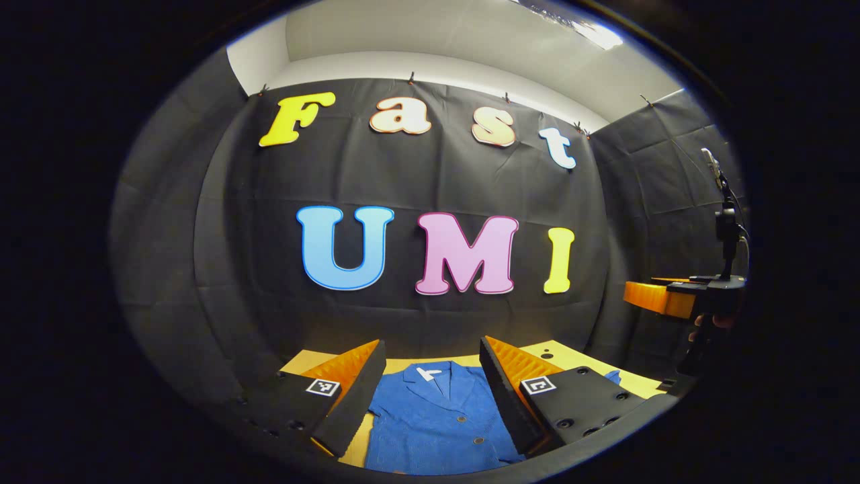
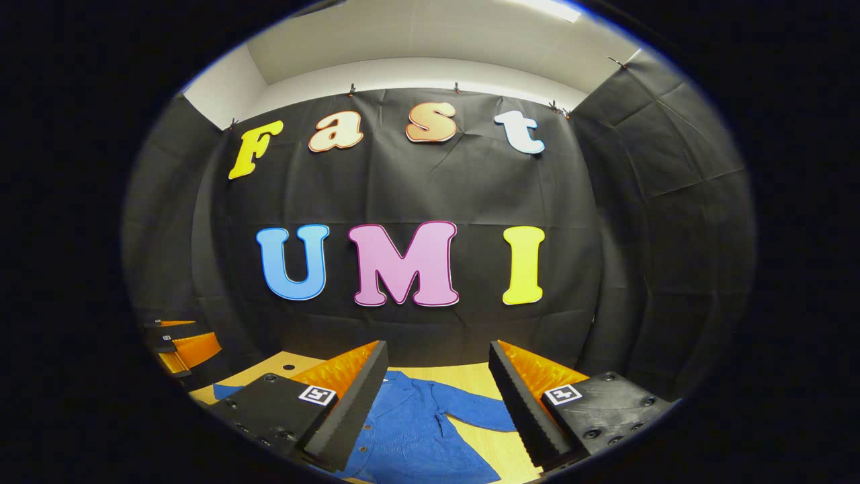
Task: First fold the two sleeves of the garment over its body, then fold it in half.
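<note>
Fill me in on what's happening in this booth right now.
A person holds a gripper in each hand above a blue jacket that lies flat on a wooden table. The left gripper and right gripper are both open and hold nothing. In the right gripper view one sleeve lies stretched out to the side, so it seems no fold has been made yet.

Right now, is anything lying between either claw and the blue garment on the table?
Nothing visible does. The blue garment lies spread flat on the wooden table, buttons up. The left claw and right claw both hang open above it, with only bare air between.
</note>
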Motion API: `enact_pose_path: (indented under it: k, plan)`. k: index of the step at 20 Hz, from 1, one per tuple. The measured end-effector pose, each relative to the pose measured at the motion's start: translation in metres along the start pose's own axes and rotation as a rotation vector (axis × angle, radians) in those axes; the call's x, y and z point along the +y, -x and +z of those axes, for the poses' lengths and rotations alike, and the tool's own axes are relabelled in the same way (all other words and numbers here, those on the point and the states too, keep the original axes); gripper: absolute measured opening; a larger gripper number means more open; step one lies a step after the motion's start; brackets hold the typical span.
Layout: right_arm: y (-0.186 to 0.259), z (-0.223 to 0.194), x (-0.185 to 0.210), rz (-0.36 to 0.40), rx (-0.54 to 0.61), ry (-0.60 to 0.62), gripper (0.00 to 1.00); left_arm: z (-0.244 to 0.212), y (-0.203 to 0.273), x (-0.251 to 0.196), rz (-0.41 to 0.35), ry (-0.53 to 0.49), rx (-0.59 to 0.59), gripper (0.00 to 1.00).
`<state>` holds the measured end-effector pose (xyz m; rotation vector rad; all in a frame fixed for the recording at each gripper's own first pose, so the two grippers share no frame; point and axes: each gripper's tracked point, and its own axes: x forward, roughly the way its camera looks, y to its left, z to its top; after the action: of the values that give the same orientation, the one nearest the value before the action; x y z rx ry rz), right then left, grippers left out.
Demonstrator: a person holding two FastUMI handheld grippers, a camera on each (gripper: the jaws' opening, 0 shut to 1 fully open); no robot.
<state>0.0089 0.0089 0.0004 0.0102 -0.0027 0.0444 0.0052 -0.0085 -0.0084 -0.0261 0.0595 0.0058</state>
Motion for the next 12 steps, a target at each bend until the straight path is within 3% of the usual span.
enact_pose_path:
  k: [12]
  plan:
    - [0.004,-0.015,0.006,0.001,0.064,-0.003,0.96,0.009,0.014,0.003,-0.012,-0.014,-0.029,0.8]
